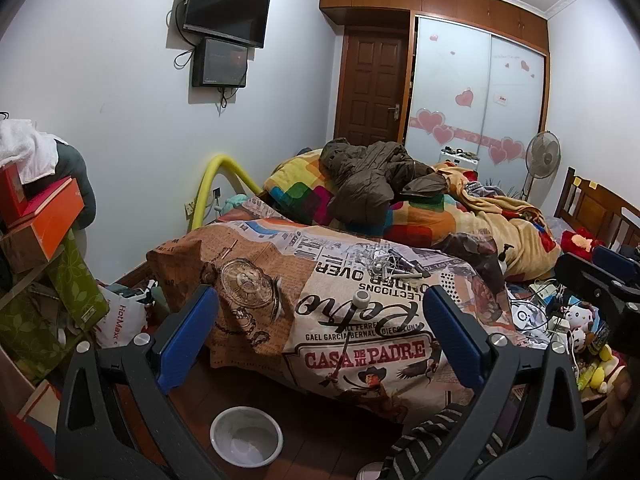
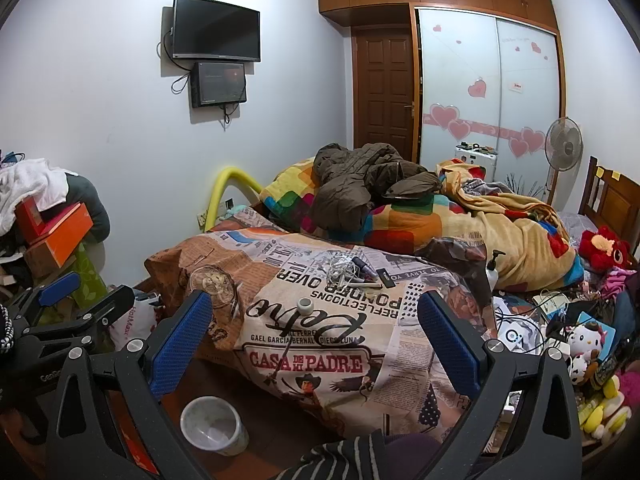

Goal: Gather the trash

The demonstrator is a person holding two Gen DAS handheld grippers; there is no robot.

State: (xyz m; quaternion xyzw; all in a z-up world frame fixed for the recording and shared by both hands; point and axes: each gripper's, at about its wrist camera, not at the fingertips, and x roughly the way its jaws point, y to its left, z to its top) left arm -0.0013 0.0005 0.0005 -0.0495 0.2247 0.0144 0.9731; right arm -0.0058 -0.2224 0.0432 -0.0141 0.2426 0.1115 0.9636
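A white trash bin (image 1: 247, 436) stands on the dark wood floor at the foot of the bed, and it also shows low in the right wrist view as the bin (image 2: 214, 426). A small white round object (image 1: 362, 298) sits on the printed bed cover, seen again as the round object (image 2: 305, 306). Beyond it lies a tangle of white cables and small items (image 1: 394, 266), the same tangle (image 2: 352, 270). My left gripper (image 1: 320, 294) is open above the bed's foot, holding nothing. My right gripper (image 2: 315, 298) is open too, with nothing between its fingers.
Stacked orange boxes (image 1: 48, 216) and a plastic bag (image 1: 120, 320) crowd the left. Plush toys and cords (image 2: 580, 344) litter the right. A brown jacket (image 2: 360, 184) and a colourful blanket lie further up the bed. A standing fan (image 2: 562, 144) is by the wardrobe.
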